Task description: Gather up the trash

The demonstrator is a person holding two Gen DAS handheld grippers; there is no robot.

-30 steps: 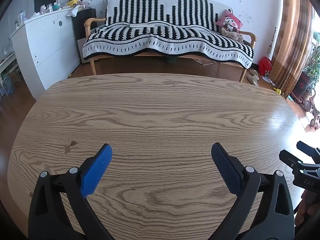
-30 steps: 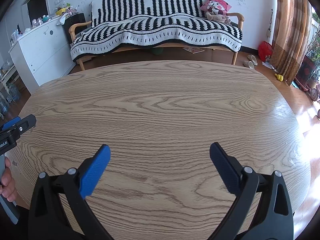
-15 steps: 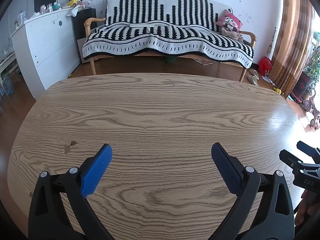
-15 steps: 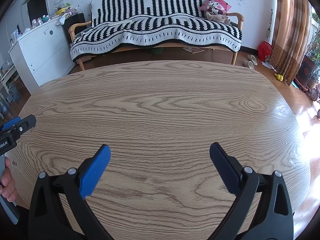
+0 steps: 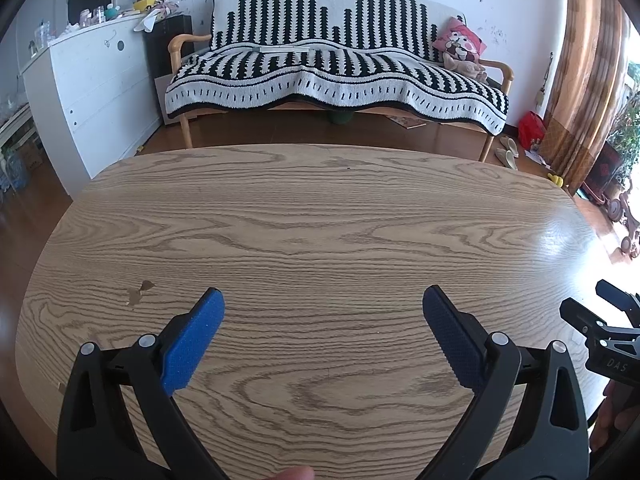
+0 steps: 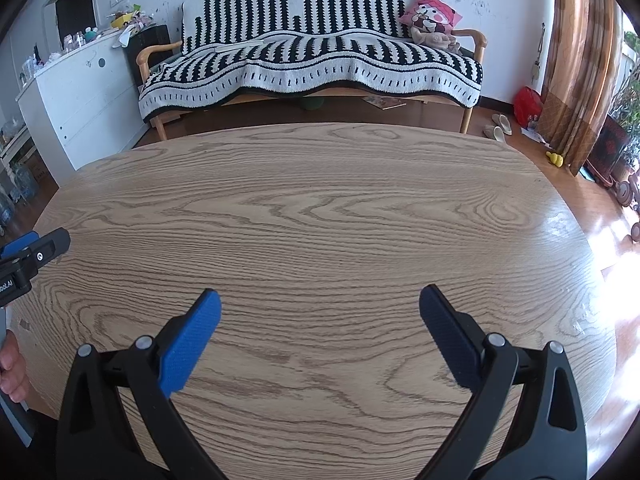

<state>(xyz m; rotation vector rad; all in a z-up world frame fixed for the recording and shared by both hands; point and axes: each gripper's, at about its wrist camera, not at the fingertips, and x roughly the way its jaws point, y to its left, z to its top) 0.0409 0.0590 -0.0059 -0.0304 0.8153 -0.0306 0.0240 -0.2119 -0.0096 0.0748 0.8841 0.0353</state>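
left tongs [image 5: 322,318] spread wide, empty, hovering over near edge of wooden table [image 5: 320,220]. right tongs [image 6: 318,316] also spread wide, empty, beside them. trash not visible on table. small dark chip [image 5: 138,292] near left. striped sofa [image 5: 336,76] far behind.

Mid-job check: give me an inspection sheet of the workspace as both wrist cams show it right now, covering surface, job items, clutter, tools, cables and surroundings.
Surface: wooden table, bare wood grain, with a small chipped mark near its left side.
Job's things: nothing seen; no trash on the table in either view.
Clutter: nothing seen on the table.
Grippers: left tool open, holding nothing; right tool open, holding nothing. Both hover over the near edge.
Cables: nothing seen.
Surroundings: sofa with a striped throw, pink cushion, white cabinet topped with small items, curtain, slippers and a red bag on the floor.
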